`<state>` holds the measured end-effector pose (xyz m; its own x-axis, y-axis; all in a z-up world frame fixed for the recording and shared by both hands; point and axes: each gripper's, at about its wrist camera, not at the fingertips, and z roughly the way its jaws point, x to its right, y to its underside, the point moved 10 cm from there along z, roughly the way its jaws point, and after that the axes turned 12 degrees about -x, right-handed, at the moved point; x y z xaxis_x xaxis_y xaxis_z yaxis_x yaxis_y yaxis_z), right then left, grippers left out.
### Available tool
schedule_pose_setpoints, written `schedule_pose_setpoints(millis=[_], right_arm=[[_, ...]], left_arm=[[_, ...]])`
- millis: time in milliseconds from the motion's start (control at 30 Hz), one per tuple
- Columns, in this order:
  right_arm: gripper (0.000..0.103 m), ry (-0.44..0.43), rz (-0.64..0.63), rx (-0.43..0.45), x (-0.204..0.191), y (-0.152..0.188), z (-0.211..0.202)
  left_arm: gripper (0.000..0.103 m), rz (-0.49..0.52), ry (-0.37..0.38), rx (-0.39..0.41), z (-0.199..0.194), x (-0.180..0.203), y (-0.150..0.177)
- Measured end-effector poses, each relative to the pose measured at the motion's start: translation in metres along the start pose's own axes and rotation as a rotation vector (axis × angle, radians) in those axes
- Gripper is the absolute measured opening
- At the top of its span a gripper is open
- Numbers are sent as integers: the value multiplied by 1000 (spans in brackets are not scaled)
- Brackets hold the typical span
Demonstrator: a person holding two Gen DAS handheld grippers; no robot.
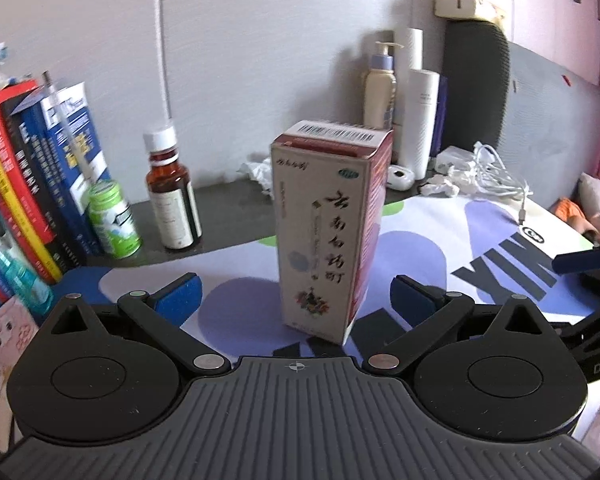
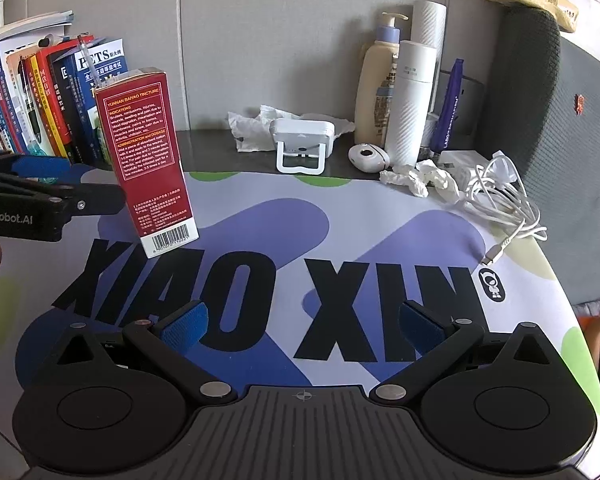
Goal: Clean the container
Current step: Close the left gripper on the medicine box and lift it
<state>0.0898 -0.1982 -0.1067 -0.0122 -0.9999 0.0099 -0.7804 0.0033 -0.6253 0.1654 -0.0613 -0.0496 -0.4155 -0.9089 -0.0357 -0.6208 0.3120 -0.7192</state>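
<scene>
A tall medicine box [image 1: 324, 232] stands upright on the printed desk mat [image 1: 440, 240], cream on the front and dark red on the side. Its barcoded top flap looks slightly raised. My left gripper [image 1: 296, 296] is open, its blue pads [image 1: 180, 296] on either side of the box's base without touching it. The right wrist view has the box [image 2: 148, 156] at the left with the left gripper [image 2: 40, 188] beside it. My right gripper [image 2: 304, 322] is open over the mat [image 2: 340, 220], holding nothing, and it shows at the right edge [image 1: 580, 260] of the left wrist view.
Books [image 1: 32, 184] line the left wall, with a green bottle [image 1: 112, 220] and a brown bottle [image 1: 172, 196] in front. Lotion bottles [image 2: 380, 92], a white stand [image 2: 302, 140], crumpled tissues [image 2: 420, 176] and a white cable [image 2: 500, 196] sit at the back right.
</scene>
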Motion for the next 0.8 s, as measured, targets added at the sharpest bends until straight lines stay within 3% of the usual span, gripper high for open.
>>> schedule_pose_setpoints(millis=[333,567,700,800], right_arm=[[103,0,3,-2,1,-1,3],[103,-2,7,-5,3,-1,4],[103,-2,8,-8,3,0,5],[103,-2,6,-8,3,0,5]], left_arm=[[103,45,97,-12,17,1,-8],[100,81,126,-10,25,5,-8],[95,84,140,-19,29,6,-7],[84,86,144,-26,31,6,-7]])
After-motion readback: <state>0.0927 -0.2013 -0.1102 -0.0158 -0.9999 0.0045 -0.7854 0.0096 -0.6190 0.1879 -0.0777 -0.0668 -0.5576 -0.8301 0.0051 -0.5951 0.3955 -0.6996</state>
